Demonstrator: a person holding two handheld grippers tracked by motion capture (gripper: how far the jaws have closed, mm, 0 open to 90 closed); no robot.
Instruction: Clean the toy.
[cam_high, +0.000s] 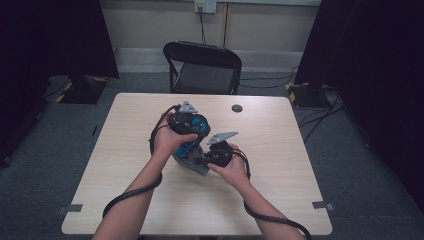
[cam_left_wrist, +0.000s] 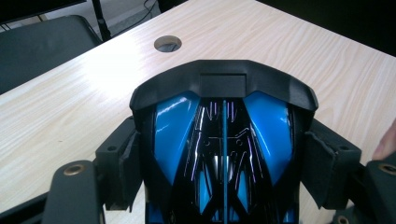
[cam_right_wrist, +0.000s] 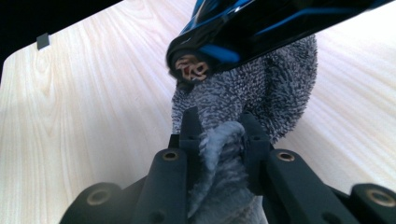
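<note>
High view: near the middle of a pale wood table (cam_high: 280, 165), a person's left gripper (cam_high: 186, 124) holds a glossy blue-and-black toy car (cam_high: 196, 131) nose-up, while the right gripper (cam_high: 218, 150) works a grey cloth (cam_high: 192, 165) against its lower end, the cloth's bottom edge touching the tabletop. A round cable hole (cam_high: 237, 108) sits near the far edge, a black folding chair (cam_high: 205, 65) stands just beyond it, and dark curtains flank a grey carpeted floor strewn with cables. Left gripper view: the left tongs (cam_left_wrist: 223, 161) are clamped wide on the car (cam_left_wrist: 223, 140), one foam pad (cam_left_wrist: 127, 161) pressed to each flank; the shell looks hard, smooth and probably slippery, so a hold across the broad sides, as here, seems the safest place, and the toy likely weighs little. The cable hole (cam_left_wrist: 167, 43) lies ahead on the bare grain. Right gripper view: the right tongs (cam_right_wrist: 219, 135) are pinched nearly together on a fold of the cloth (cam_right_wrist: 280, 88), a soft, looped microfibre that will drape and bunch, best gripped by a gathered edge. Its pile meets the underside of the car (cam_right_wrist: 261, 28), where a small wheel or fitting shows, too blurred to name.
</note>
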